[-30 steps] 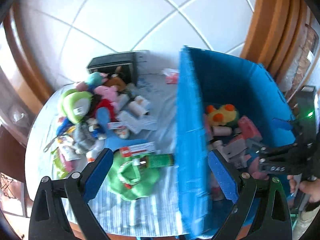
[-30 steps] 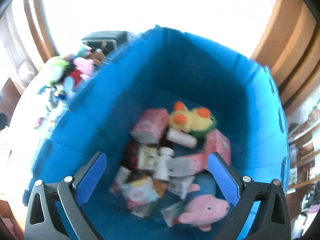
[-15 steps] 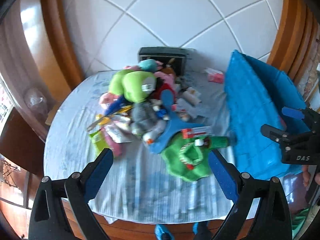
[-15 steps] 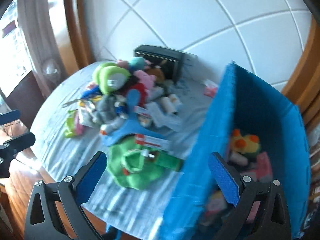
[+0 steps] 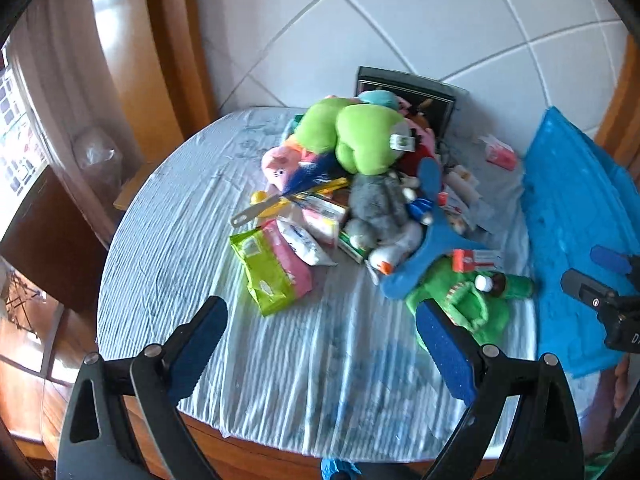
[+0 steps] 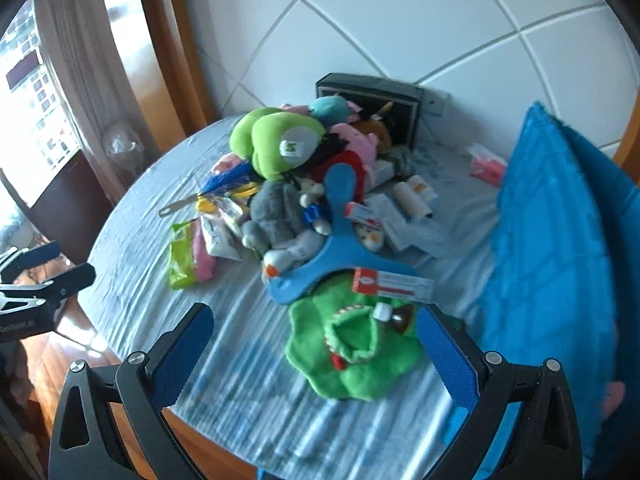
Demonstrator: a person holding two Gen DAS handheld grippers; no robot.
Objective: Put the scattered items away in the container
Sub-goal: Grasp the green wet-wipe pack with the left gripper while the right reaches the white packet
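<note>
A heap of plush toys, packets and boxes lies on a round table with a striped cloth (image 5: 320, 360). It includes a green plush (image 5: 360, 140), a grey plush (image 5: 380, 208), a blue boomerang (image 5: 432, 232), a green pouch (image 5: 464, 308) and a green-pink packet (image 5: 272, 272). The blue fabric container (image 5: 572, 216) stands at the table's right. My left gripper (image 5: 320, 344) is open and empty above the near cloth. My right gripper (image 6: 316, 348) is open and empty just before the green pouch (image 6: 356, 352), beside the container (image 6: 560, 240).
A dark box (image 5: 408, 92) stands at the back against the tiled wall. Wooden frames flank the table on both sides. A red-white box (image 6: 392, 282) and a small bottle (image 6: 394, 314) lie on the green pouch. A pink packet (image 6: 486, 166) lies by the container's far end.
Both grippers have swung left and back, from over the container toward the heap on the table. Both stay open and empty.
</note>
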